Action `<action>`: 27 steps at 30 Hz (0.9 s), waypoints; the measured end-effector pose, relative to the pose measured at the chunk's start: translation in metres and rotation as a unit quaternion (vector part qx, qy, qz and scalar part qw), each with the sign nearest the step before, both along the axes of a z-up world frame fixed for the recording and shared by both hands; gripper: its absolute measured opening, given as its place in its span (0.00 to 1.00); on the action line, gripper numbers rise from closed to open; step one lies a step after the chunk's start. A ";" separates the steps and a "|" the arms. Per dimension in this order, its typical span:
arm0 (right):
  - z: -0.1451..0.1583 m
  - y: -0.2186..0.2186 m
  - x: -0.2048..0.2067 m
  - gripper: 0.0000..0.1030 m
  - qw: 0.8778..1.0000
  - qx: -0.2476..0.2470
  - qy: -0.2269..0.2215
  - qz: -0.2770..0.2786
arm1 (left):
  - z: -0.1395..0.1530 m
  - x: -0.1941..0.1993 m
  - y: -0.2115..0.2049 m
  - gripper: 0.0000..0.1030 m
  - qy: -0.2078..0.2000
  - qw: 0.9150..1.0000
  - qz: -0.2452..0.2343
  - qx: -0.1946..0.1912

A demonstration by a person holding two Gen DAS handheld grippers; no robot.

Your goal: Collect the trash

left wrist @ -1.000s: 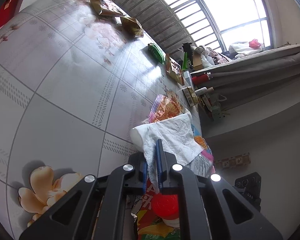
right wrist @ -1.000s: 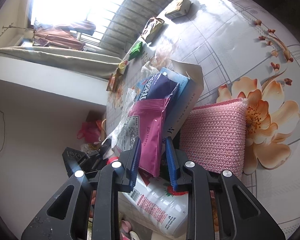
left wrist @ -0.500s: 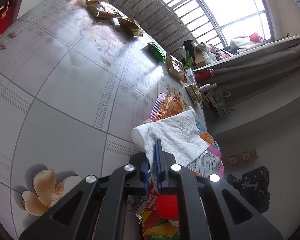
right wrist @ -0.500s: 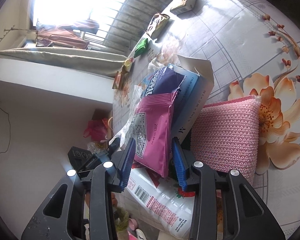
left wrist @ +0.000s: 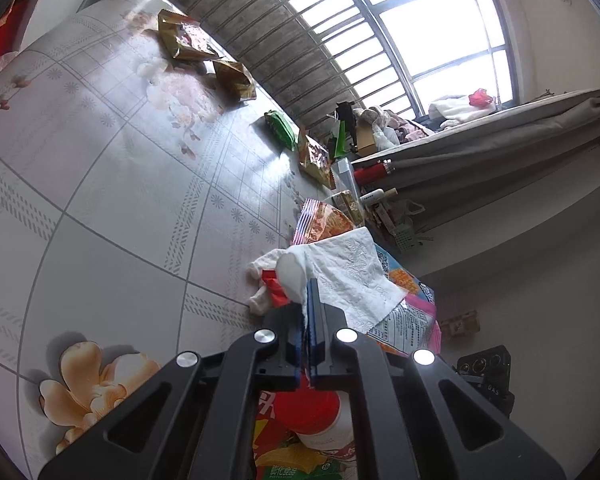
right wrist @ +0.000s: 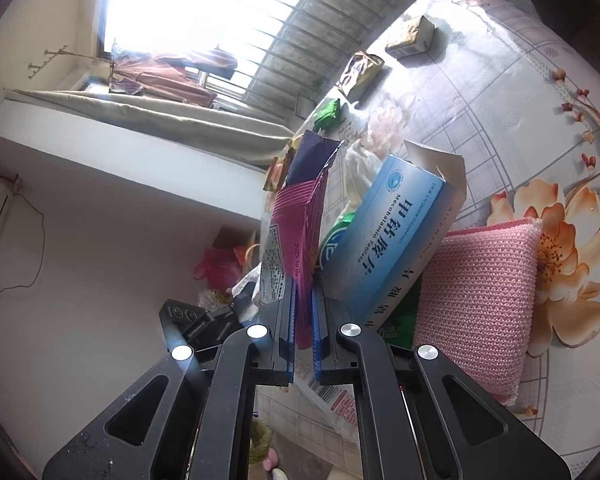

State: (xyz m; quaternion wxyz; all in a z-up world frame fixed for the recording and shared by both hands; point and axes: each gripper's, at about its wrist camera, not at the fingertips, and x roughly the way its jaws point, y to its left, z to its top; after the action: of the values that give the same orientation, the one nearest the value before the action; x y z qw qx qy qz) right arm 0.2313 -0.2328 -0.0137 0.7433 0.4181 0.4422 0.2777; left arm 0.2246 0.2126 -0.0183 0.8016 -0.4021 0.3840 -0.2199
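Left fingers point(left wrist: 309, 296) pinch white tissue point(left wrist: 352, 280); right fingers point(right wrist: 303, 300) just closed on pink wrapper point(right wrist: 300, 236), long axis pointing away.

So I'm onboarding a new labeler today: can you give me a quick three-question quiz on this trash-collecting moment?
1. True or false: the left gripper is shut on the white tissue.
2. What does the right gripper pinch?
A. the pink sponge
B. the pink wrapper
C. the blue medicine box
3. Fill in: the small packet lying alone near the table's far edge, between the gold bags and the orange one, is coloured ____.

Key: 1 true; 2 B; 3 green.
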 end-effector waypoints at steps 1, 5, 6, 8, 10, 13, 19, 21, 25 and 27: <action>0.003 -0.001 0.000 0.04 1.000 0.001 -0.006 -0.001 | 0.005 -0.002 0.001 0.01 -0.010 1.000 0.000 -0.009; 0.012 -0.007 -0.005 0.04 1.000 0.003 -0.023 -0.006 | 0.024 -0.010 0.004 0.01 -0.052 0.998 -0.001 -0.047; 0.014 -0.008 -0.006 0.03 1.000 0.004 -0.026 -0.009 | 0.029 -0.012 0.005 0.00 -0.062 0.997 -0.001 -0.054; 0.016 -0.011 -0.008 0.03 0.999 0.000 -0.031 -0.017 | 0.038 -0.016 0.007 0.00 -0.081 0.995 0.000 -0.066; 0.016 -0.015 -0.012 0.03 0.999 0.004 -0.034 -0.024 | 0.045 -0.018 0.009 0.00 -0.090 0.993 0.001 -0.071; 0.017 -0.026 -0.019 0.03 0.999 0.008 -0.039 -0.036 | 0.052 -0.022 0.010 0.00 -0.097 0.993 -0.001 -0.073; 0.023 -0.054 -0.044 0.03 0.996 0.026 -0.057 -0.069 | 0.064 -0.033 0.006 0.00 -0.115 0.990 -0.017 -0.076; 0.028 -0.064 -0.053 0.03 0.994 0.031 -0.066 -0.083 | 0.070 -0.037 0.002 0.00 -0.123 0.989 -0.024 -0.080; 0.039 -0.085 -0.075 0.03 0.989 0.039 -0.085 -0.113 | 0.087 -0.045 -0.012 0.00 -0.145 0.985 -0.044 -0.082; 0.041 -0.098 -0.088 0.03 0.986 0.041 -0.095 -0.131 | 0.097 -0.050 -0.021 0.00 -0.158 0.982 -0.058 -0.081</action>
State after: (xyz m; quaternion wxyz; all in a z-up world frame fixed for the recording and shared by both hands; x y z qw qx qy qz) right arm 0.1431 -0.3308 0.0278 0.7943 0.4742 0.2995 0.2337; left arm 0.1742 0.1913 0.0785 0.8028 -0.4028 0.2559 -0.3574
